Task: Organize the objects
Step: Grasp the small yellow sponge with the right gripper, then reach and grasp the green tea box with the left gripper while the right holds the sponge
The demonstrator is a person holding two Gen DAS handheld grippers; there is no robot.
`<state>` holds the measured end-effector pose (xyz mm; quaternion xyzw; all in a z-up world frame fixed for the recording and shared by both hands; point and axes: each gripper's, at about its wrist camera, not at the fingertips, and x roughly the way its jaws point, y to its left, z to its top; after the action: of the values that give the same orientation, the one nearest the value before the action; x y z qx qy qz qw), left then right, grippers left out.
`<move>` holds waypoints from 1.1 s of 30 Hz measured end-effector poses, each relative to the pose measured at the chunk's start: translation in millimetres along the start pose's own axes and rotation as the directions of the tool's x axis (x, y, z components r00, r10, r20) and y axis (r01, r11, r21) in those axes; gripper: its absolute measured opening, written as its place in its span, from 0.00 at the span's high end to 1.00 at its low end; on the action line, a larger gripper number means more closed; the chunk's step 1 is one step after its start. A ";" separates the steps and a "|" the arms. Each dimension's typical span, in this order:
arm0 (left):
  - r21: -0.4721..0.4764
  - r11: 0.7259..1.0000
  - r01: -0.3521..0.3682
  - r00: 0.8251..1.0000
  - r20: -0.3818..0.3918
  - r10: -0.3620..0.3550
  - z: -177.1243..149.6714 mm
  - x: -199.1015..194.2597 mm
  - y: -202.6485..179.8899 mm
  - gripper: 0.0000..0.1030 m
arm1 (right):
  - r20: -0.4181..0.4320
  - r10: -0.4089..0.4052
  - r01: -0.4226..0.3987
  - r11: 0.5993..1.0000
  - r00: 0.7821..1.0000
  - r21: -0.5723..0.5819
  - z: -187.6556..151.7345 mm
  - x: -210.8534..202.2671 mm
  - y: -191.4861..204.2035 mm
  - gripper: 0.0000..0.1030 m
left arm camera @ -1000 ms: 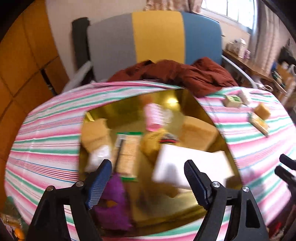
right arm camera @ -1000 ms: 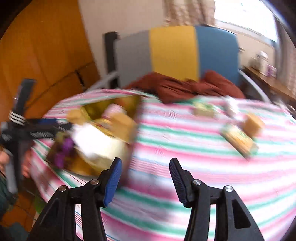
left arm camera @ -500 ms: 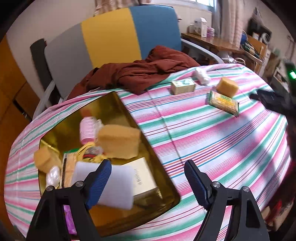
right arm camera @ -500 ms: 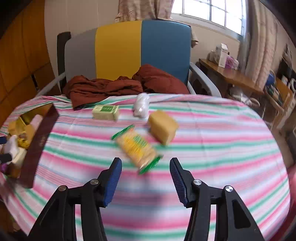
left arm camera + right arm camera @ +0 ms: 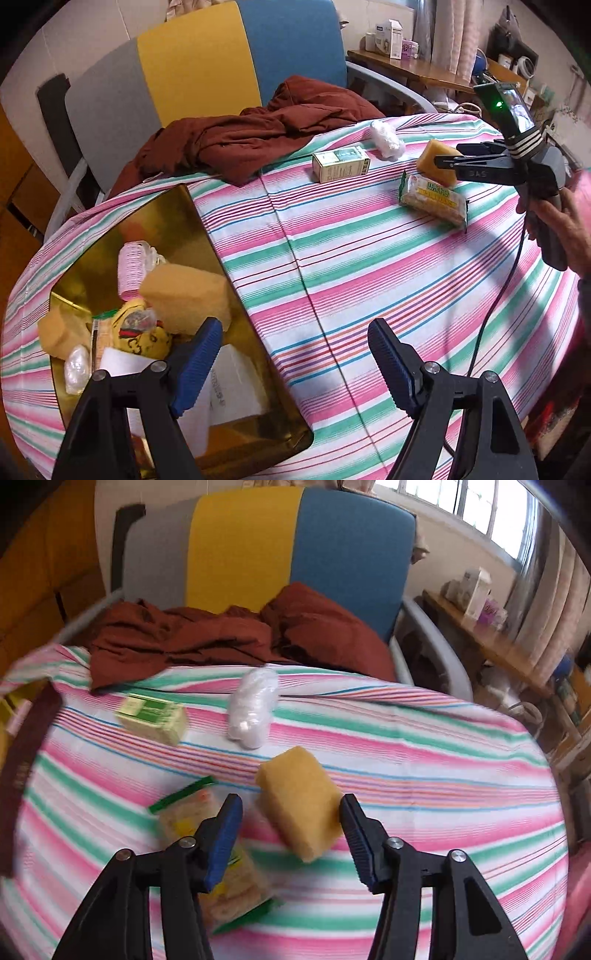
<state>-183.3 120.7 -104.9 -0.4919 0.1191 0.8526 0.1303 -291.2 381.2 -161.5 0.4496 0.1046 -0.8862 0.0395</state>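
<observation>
Left side: a gold tin (image 5: 199,221) sits on the striped cloth (image 5: 369,266) covering the counter. Inside it lie a large yellow sponge (image 5: 188,295), a smaller sponge (image 5: 61,332), a pink roller (image 5: 131,266), a yellow printed pouch (image 5: 142,338), a clear wrapped item (image 5: 77,369) and a white box (image 5: 229,384).

The left gripper (image 5: 291,363) hangs over the tin's right edge with its jaws released and nothing between them.

Centre: a rust-brown garment (image 5: 258,133) drapes from the chair (image 5: 207,62) onto the far edge of the cloth. Just in front of it lies a green-and-cream carton (image 5: 340,168), with a white wrapped bundle (image 5: 388,140) near its right.

Right side: a cracker packet (image 5: 218,853) lies on the cloth, partly under the right gripper's left finger. Just beside it is the loose sponge (image 5: 301,801), tilted on the cloth.

The right gripper (image 5: 290,834) has its jaws spread wide on either side of the loose sponge. The right pad stands close to the sponge's edge; contact cannot be confirmed, and the frame is blurred.
</observation>
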 end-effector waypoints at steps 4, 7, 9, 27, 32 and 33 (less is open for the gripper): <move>0.014 1.000 -0.007 1.000 -0.003 0.007 4.9 4.1 -2.5 0.21 | 0.012 0.032 -0.032 0.999 0.999 0.021 0.5 3.2 -9.1 0.43; 0.015 1.000 -0.006 1.000 0.003 0.006 8.2 3.2 -4.2 0.21 | 0.021 0.038 -0.039 0.999 0.999 0.019 -1.4 0.5 -14.4 0.54; 0.020 1.000 -0.006 1.000 0.005 0.006 11.8 3.4 -6.0 0.21 | 0.031 0.025 -0.025 1.000 0.999 0.008 -3.2 -3.4 -15.9 0.65; 0.059 0.998 -0.027 0.999 0.027 0.025 25.2 4.0 -14.7 0.21 | -0.002 -0.019 0.019 0.993 1.000 -0.118 8.4 11.7 -9.4 0.38; 0.066 0.997 -0.032 0.999 0.015 0.031 29.8 10.1 -15.7 0.21 | -0.032 0.027 -0.030 0.994 0.999 -0.104 8.2 20.5 -8.3 0.38; 0.061 0.998 -0.031 1.000 0.007 0.030 31.1 11.9 -15.4 0.21 | -0.042 0.043 -0.047 0.994 0.998 -0.094 7.0 22.6 -8.7 0.38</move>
<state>-208.9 146.6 -101.2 -0.4831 0.1524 0.8519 0.1327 -311.6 388.6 -174.5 0.4671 0.1373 -0.8699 0.0789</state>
